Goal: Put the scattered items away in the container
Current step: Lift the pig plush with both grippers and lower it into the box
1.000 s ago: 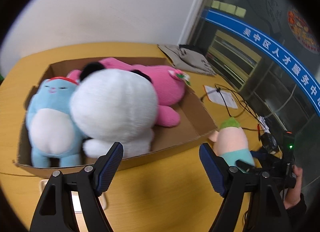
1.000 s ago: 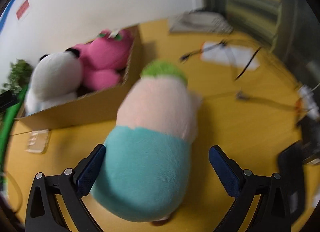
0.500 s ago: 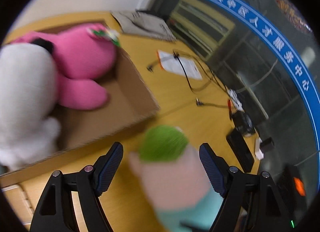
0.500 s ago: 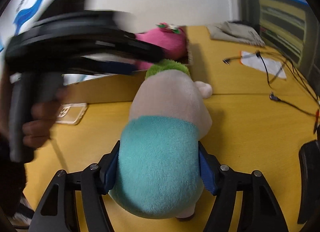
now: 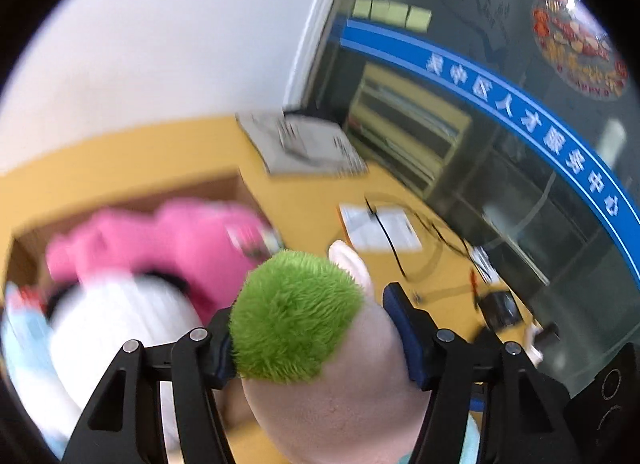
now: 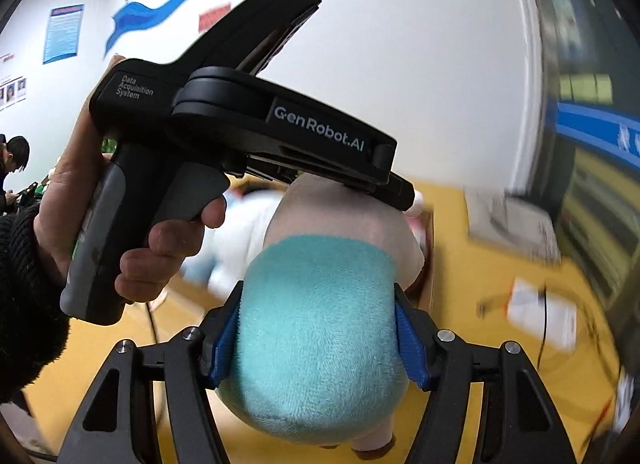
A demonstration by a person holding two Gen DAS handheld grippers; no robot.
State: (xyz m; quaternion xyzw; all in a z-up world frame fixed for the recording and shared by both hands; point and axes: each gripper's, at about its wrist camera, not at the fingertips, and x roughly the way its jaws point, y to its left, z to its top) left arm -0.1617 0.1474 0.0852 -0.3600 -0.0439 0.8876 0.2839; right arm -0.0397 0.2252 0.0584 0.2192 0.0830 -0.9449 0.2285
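I'm closing the left fingers (image 5: 312,338) on the plush's (image 5: 316,348) green head while the right fingers (image 6: 316,338) are gripping its teal body, now lifted off the worktop (image 6: 460,276), with the box (image 5: 132,193) at ten o'clock.

The green-haired plush (image 5: 296,324) – peach body, teal bottom – is up off the table, right by the cardboard box (image 5: 132,193) (pink, white, blue plushies inside).
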